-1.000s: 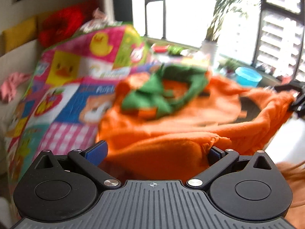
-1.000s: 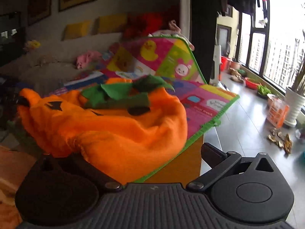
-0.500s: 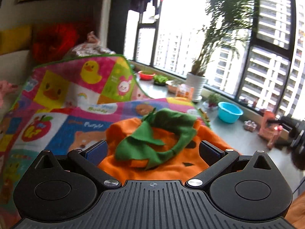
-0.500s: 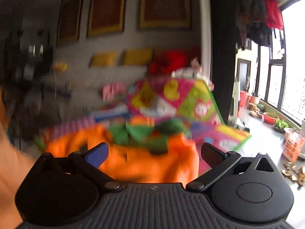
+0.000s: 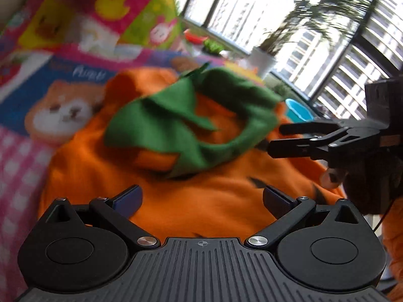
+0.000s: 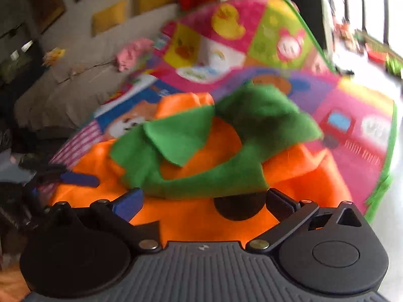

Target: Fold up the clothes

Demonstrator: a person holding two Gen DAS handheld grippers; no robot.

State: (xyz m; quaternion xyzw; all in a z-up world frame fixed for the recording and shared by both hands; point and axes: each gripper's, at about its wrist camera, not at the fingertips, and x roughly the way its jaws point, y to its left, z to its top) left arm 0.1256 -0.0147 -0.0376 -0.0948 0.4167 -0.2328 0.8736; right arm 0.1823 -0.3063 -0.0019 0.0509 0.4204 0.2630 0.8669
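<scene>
An orange pumpkin costume (image 5: 206,196) with a green leaf collar (image 5: 191,130) lies bunched on a colourful play mat (image 5: 75,50). It also shows in the right wrist view (image 6: 201,219), with its collar (image 6: 214,156) towards the middle. My left gripper (image 5: 201,198) is open and empty, low over the orange cloth. My right gripper (image 6: 204,201) is open and empty over the near part of the costume. The right gripper shows from the side in the left wrist view (image 5: 274,138), at the collar's right edge. The left gripper's blue finger (image 6: 78,178) shows at the costume's left edge.
The mat (image 6: 340,115) ends in a green edge at the right, with bare floor (image 6: 395,226) beyond. A white plant pot (image 5: 262,60) and a blue bowl (image 5: 299,113) stand by the windows. A sofa with a pink cloth (image 6: 131,52) is at the back left.
Both grippers have let go of the orange costume, which now lies on the mat. Both have come down close over it, open. Both views are blurred by motion.
</scene>
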